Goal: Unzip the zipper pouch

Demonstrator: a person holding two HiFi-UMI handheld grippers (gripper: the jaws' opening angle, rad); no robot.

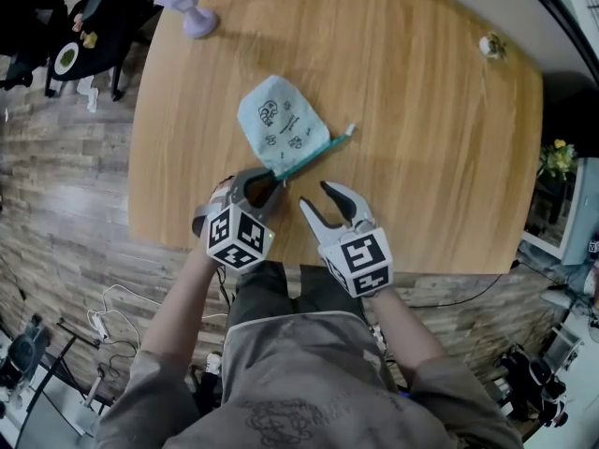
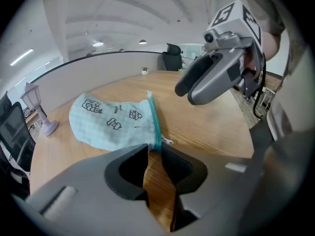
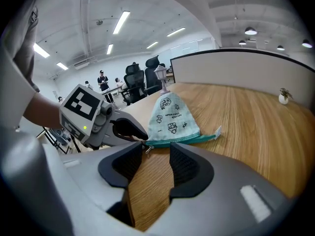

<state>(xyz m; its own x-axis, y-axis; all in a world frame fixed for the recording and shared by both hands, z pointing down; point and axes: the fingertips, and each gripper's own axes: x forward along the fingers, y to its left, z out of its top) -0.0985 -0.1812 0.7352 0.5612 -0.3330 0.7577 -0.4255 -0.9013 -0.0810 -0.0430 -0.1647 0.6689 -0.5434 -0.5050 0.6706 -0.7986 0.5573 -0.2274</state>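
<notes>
Pinching the zipper pouch (image 1: 281, 124) corner is the left hand-held gripper (image 1: 273, 176).

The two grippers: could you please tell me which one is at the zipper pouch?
The left gripper: its jaws grip the zipper pouch at its near corner, whereas the right gripper has its jaws open over the table, apart from it.

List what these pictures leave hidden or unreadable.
Left tongs' grip on the pouch corner: left gripper view, their tips cover the contact.
Pouch print: every view, too small to read.
Pouch contents: every view, fabric hides them.
Small object at the table's far edge: head view, too small.
</notes>
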